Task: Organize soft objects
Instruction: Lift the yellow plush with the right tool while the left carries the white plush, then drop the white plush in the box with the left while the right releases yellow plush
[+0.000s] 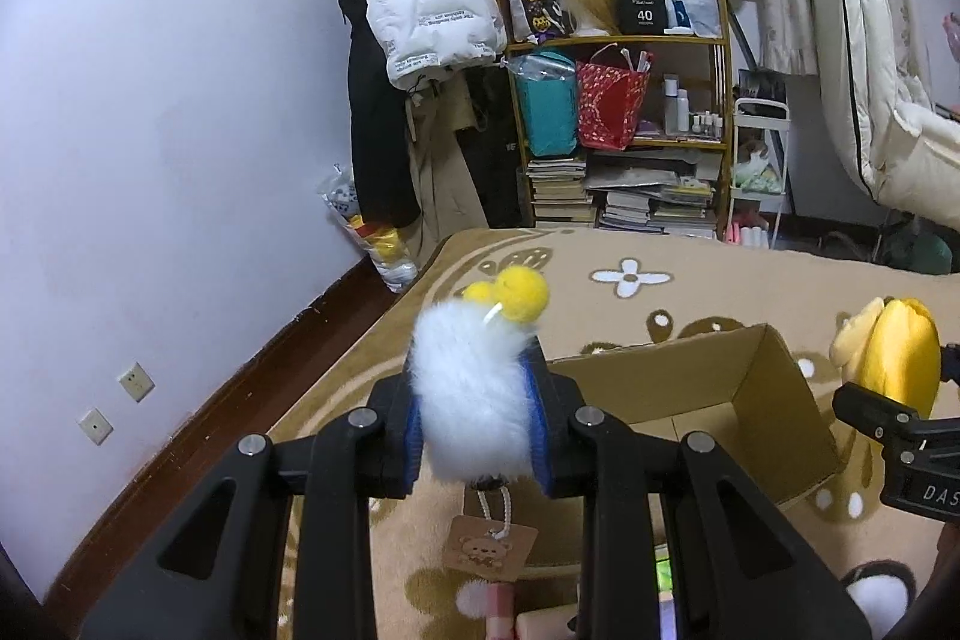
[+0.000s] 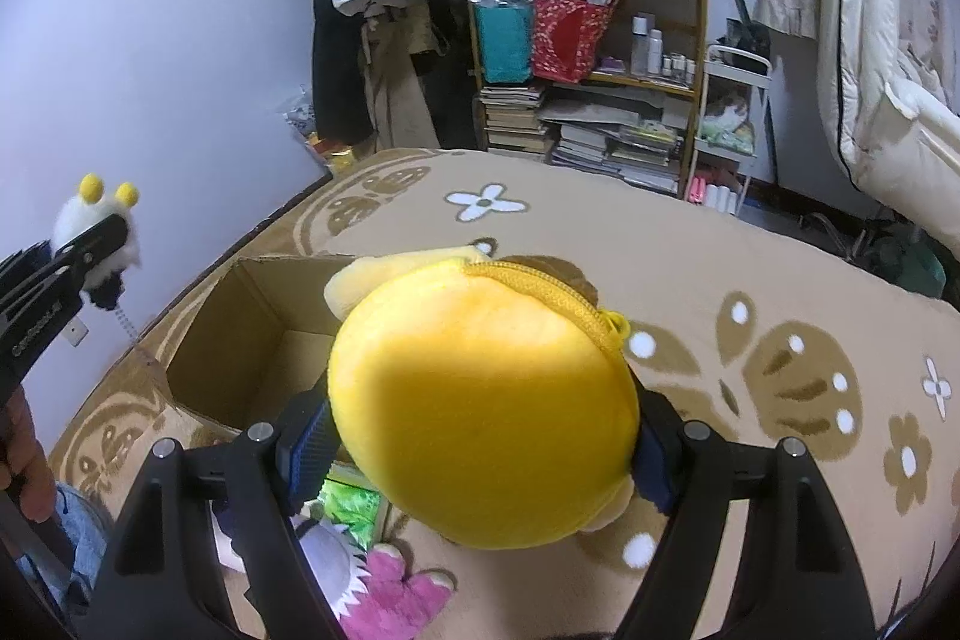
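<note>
Left hand-held gripper (image 1: 477, 418) pinching a small white fluffy charm (image 1: 471, 394) across its furry body, 2 yellow pom-poms (image 1: 516, 295) poking out past the fingertips, a cord and paper tag (image 1: 489, 547) dangling below. Held up over the patterned beige bed cover (image 1: 660, 292), just left of the open cardboard box (image 1: 708, 388).

Right hand-held gripper (image 2: 480, 436) clamped on a round yellow plush pouch (image 2: 480, 400), blue pads (image 2: 306, 451) pressed into its 2 sides, zipper (image 2: 540, 280) running along the top. Raised near the box, the box interior partly hidden behind it.

Judged light and very squashy, both. Fur likely slippery and compressible: best gripped mid-body, never by cord or pom-poms. Pouch bulky, springy, liable to pop out: best gripped across the widest middle, clear of the zipper.
</note>
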Demonstrator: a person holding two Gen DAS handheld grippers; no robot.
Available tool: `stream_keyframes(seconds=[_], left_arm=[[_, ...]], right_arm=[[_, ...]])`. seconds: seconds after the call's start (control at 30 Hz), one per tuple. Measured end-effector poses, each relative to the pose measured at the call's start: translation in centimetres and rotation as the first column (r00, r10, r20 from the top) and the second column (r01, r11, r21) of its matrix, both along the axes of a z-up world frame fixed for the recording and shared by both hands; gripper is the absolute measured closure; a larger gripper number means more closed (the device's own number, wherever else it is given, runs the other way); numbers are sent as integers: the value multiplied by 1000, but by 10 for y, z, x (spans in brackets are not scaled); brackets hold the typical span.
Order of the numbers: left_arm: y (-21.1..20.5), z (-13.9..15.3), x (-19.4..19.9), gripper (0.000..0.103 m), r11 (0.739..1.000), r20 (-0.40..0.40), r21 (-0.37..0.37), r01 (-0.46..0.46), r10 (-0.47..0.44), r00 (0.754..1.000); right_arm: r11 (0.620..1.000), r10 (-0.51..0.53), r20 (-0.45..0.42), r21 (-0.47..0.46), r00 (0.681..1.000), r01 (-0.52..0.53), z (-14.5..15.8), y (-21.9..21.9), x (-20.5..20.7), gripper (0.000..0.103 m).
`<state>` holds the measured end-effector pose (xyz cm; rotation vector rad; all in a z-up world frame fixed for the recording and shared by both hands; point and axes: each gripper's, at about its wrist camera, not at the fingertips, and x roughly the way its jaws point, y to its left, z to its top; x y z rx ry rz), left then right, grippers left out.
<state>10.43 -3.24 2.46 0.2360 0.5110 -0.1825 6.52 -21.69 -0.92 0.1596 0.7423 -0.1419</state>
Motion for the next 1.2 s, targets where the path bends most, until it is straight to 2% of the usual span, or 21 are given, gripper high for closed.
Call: stream_keyframes(seconds=[0.13, 0.3, 0.53, 0.67, 0.73, 1.0, 1.07, 1.17, 1.2], left_arm=[[-6, -3, 4, 77, 1000, -6, -8, 8, -8, 1000], [-22, -7, 13, 76, 999, -4, 25, 21, -21, 1000], [-28, -34, 32, 76, 1000, -97, 29, -11, 14, 995], [-31, -44, 37, 76, 999, -147, 34, 16, -11, 989], [-35, -47, 38, 76, 998, -155, 60, 27, -17, 988], [-32, -58, 45, 74, 998, -208, 65, 0, 13, 978], [-27, -59, 47, 67, 998, -221, 55, -10, 22, 975], [-20, -56, 47, 44, 999, -214, 43, -30, 38, 976], [-19, -54, 46, 41, 999, -205, 38, -33, 40, 978]], right_arm=[[1000, 17, 4, -7, 1000, -17, -1, 4, 10, 19], [999, 50, 3, -15, 999, -50, -5, 11, 27, 19], [994, 92, -47, -51, 995, -94, -23, 24, 41, 19], [989, 121, -79, -77, 990, -127, -36, 30, 47, 19], [988, 126, -87, -82, 988, -133, -40, 32, 50, 19], [990, 127, -83, -46, 988, -131, -44, 27, 55, 17], [991, 125, -87, -39, 988, -128, -44, 27, 55, 15], [991, 127, -92, -37, 988, -131, -45, 28, 55, 14], [990, 130, -94, -42, 987, -135, -45, 29, 55, 13]])
